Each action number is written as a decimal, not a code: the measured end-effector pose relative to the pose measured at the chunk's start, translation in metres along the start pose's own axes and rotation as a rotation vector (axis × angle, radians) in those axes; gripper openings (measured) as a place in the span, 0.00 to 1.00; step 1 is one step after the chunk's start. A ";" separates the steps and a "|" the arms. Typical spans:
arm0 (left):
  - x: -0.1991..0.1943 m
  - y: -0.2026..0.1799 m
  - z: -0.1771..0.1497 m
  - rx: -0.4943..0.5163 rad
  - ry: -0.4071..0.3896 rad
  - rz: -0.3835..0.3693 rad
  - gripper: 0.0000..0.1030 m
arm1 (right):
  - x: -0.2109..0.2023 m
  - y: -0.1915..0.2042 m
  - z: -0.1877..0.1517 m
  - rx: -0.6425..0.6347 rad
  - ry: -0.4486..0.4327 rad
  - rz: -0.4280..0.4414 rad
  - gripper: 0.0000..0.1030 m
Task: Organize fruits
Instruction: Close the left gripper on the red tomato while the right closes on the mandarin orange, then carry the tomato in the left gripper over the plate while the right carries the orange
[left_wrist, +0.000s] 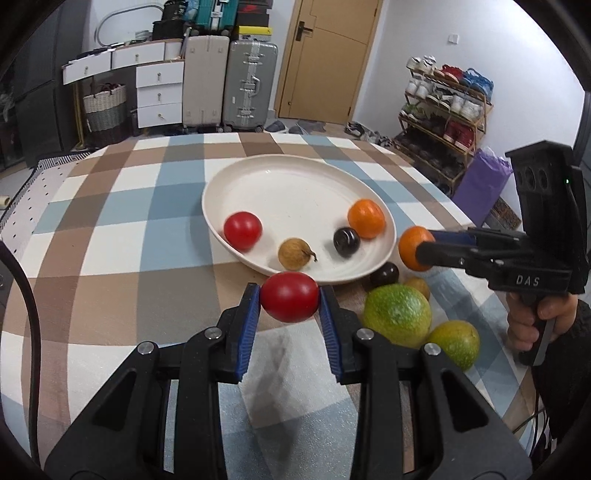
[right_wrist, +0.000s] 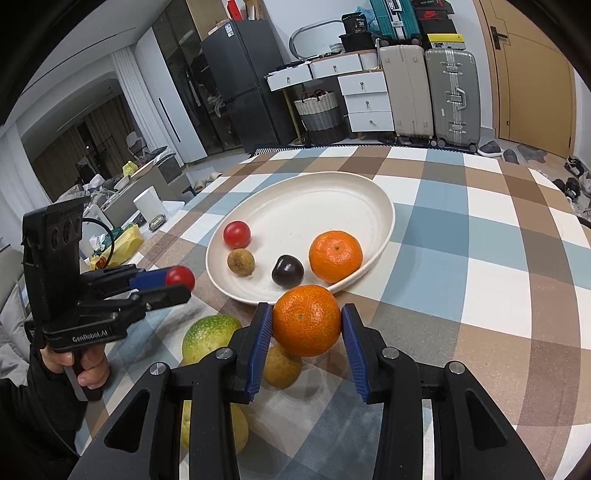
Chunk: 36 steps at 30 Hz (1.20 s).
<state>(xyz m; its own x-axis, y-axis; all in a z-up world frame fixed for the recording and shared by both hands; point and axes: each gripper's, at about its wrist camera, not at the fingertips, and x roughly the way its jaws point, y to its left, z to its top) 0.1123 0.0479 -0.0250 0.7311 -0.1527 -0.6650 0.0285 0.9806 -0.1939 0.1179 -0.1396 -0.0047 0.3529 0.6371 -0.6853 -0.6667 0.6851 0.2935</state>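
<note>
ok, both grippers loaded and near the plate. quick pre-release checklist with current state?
1. Left gripper shut on the red tomato, held between both pads: ok.
2. Right gripper shut on the orange mandarin: ok.
3. Free space in the white plate: ok, its far half is bare.
4. Held fruits past the plate rim: not ok, both sit at its near edge.
5. Grippers apart from each other: ok.
6. Drop height over the plate: cannot tell.
</note>
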 end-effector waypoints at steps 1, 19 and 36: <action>-0.001 0.000 0.001 0.000 -0.008 0.006 0.29 | 0.000 0.000 0.001 0.000 0.000 -0.005 0.38; 0.009 0.009 0.043 -0.054 -0.049 0.052 0.29 | 0.017 0.011 0.036 -0.014 -0.016 -0.019 0.38; 0.050 0.011 0.073 -0.050 -0.038 0.096 0.29 | 0.038 0.006 0.063 -0.010 -0.003 -0.053 0.38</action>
<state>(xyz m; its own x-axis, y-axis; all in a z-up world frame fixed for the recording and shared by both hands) 0.1992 0.0597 -0.0079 0.7544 -0.0522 -0.6544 -0.0768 0.9830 -0.1669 0.1688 -0.0893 0.0130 0.3898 0.6013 -0.6975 -0.6539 0.7141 0.2502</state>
